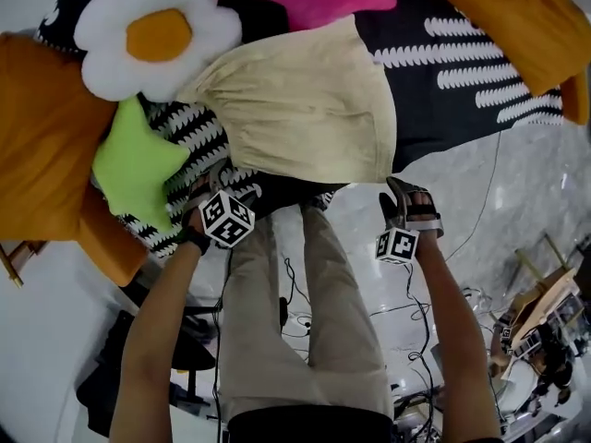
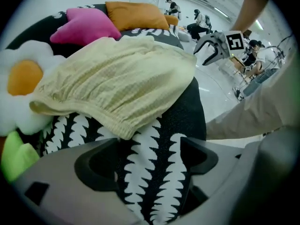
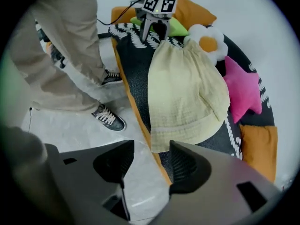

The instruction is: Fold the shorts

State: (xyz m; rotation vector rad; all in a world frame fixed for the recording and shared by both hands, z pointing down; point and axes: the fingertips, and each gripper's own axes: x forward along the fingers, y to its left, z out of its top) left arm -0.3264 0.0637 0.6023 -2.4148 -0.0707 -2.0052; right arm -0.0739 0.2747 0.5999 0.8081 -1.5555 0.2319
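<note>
**Before anything is pinched: where the grab could slip**

Since neither gripper has cloth yet, the main risk is a bad pinch. The left gripper point(image 2: 150, 168) has its jaws apart w/ only the black-and-white mat point(image 2: 157, 144) between them. The gathered edge of the shorts point(image 2: 117, 83) lies just beyond the tips. Closing too low would prob. catch the mat cover along w/ the fabric, or only the top layer, so the shorts would gape when lifted.

The right gripper point(image 3: 150, 168) is also open and empty. It hangs over the floor point(image 3: 70, 125) & the mat's orange border point(image 3: 136, 116), and the hemmed corner sits just past one jaw. Closing from there could miss the cloth or nip the border instead.

If one side grips and the other doesn't, the fold would go skewed. The flower pillow point(image 1: 157, 35) touches the narrow end of the shorts, so a swept fold might drag it or snag there.

Position: the shorts lie flat on the mat, near its front edge, between the pillows. The long axis runs across the person, from left gripper to right gripper. The narrow end points at the flower pillow and the wide hemmed end points toward the right gripper. Can't tell for sure which edge is the waistband.
</note>
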